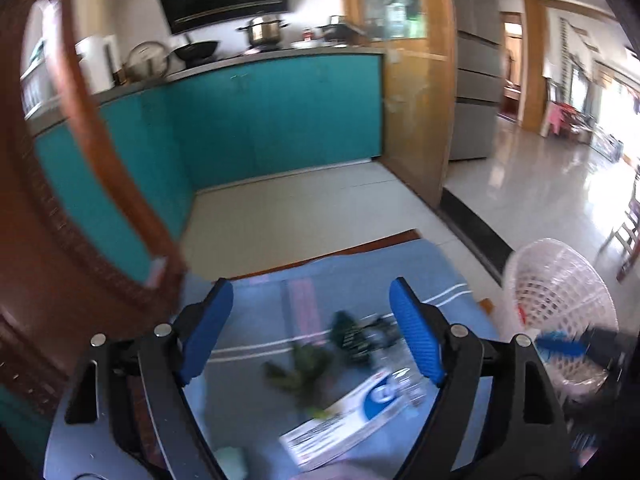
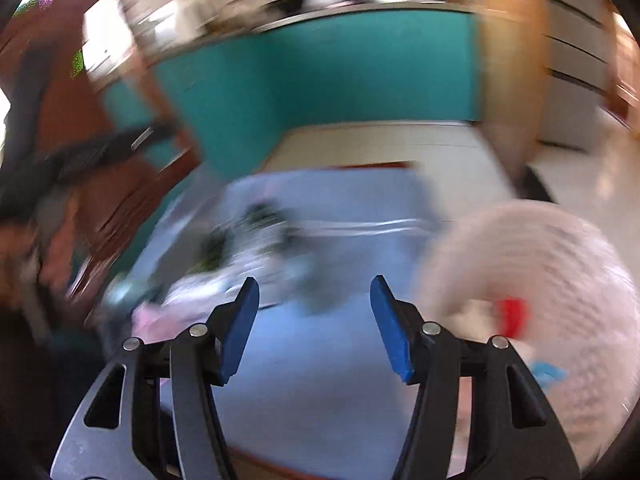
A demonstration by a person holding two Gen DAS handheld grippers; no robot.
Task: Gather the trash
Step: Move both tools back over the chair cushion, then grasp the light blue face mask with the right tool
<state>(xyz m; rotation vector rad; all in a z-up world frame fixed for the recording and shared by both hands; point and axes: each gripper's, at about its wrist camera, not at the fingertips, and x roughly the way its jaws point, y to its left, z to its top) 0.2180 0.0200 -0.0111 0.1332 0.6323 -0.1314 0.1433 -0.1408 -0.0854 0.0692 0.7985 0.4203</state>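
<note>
Trash lies on the blue cloth (image 1: 360,272): a white and blue box (image 1: 352,416) with print too blurry to read, and green scraps (image 1: 308,372) beside it. Both the left gripper (image 1: 312,332) and right gripper (image 2: 314,320) are open and hold nothing. A white basket (image 1: 560,304) stands just beside the cloth.

Scraps (image 1: 312,368) on cloth (image 1: 360,268); basket (image 1: 560,292) apparently right.
</note>
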